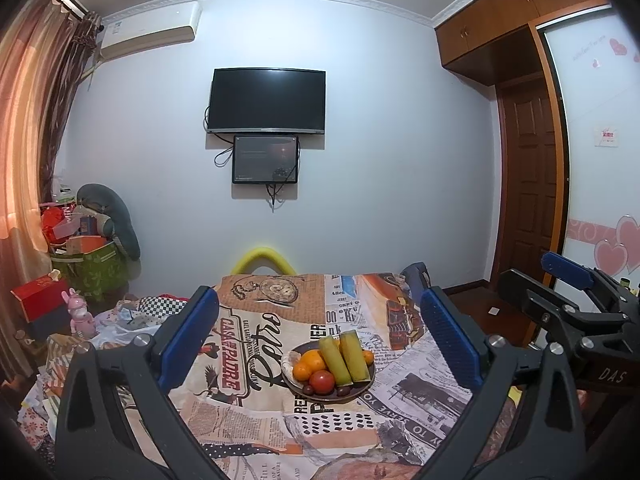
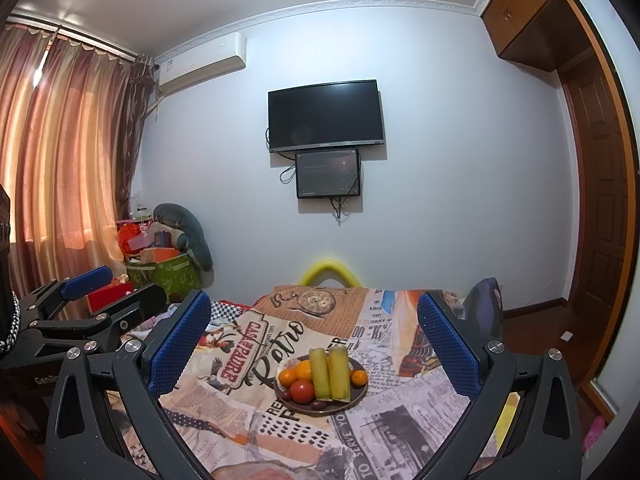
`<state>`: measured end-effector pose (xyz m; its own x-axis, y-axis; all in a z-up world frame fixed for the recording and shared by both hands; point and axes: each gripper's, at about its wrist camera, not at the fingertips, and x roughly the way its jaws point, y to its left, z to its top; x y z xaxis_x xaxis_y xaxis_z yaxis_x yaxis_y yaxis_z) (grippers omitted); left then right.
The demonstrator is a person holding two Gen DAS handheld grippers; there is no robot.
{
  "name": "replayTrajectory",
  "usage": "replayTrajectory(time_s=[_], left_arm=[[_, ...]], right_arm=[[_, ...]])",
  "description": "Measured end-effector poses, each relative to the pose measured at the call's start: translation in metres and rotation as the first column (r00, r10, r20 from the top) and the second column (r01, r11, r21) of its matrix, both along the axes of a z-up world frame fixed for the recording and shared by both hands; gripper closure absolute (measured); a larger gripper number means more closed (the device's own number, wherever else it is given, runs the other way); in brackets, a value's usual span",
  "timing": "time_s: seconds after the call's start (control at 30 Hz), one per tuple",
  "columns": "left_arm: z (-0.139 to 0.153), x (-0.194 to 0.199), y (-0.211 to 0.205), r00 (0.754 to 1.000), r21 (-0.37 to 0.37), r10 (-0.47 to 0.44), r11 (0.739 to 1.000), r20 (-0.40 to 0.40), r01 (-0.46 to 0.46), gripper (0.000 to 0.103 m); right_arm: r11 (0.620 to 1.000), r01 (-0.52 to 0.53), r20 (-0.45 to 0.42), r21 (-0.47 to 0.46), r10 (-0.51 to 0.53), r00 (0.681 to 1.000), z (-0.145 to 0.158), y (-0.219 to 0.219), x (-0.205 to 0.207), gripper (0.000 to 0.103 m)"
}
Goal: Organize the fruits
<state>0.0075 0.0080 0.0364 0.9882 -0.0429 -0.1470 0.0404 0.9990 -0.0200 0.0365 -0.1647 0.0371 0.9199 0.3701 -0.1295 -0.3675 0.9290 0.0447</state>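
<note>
A dark plate [image 1: 362,390] [image 2: 360,393] of fruit sits on a table covered with a newspaper-print cloth. On it lie two green sugarcane pieces [image 1: 344,354] [image 2: 330,372], several oranges [image 1: 312,360] [image 2: 302,370], a red tomato [image 1: 322,381] [image 2: 302,391] and small dark fruits [image 1: 343,391]. My left gripper [image 1: 320,328] is open and empty, above and short of the plate. My right gripper [image 2: 316,328] is open and empty, likewise short of the plate. Each gripper shows at the edge of the other's view: the right gripper [image 1: 576,296], the left gripper [image 2: 76,300].
The patterned cloth [image 1: 248,344] covers the table. A yellow chair back [image 1: 262,262] stands behind it. Boxes, a green bag [image 1: 90,268] and toys crowd the left by the curtain. A TV hangs on the far wall; a wooden door [image 1: 528,192] is at right.
</note>
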Motion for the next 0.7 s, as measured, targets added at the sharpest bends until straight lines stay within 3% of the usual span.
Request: replayTrajectory(time_s=[0.7], left_arm=[[-0.003,0.005,0.003,0.999,-0.007,-0.021,1.0,-0.028,0.021,0.0]], right_arm=[[1.0,0.007,0.003,0.001,-0.007,1.0,0.0023,-0.0004,0.0021,0.0]])
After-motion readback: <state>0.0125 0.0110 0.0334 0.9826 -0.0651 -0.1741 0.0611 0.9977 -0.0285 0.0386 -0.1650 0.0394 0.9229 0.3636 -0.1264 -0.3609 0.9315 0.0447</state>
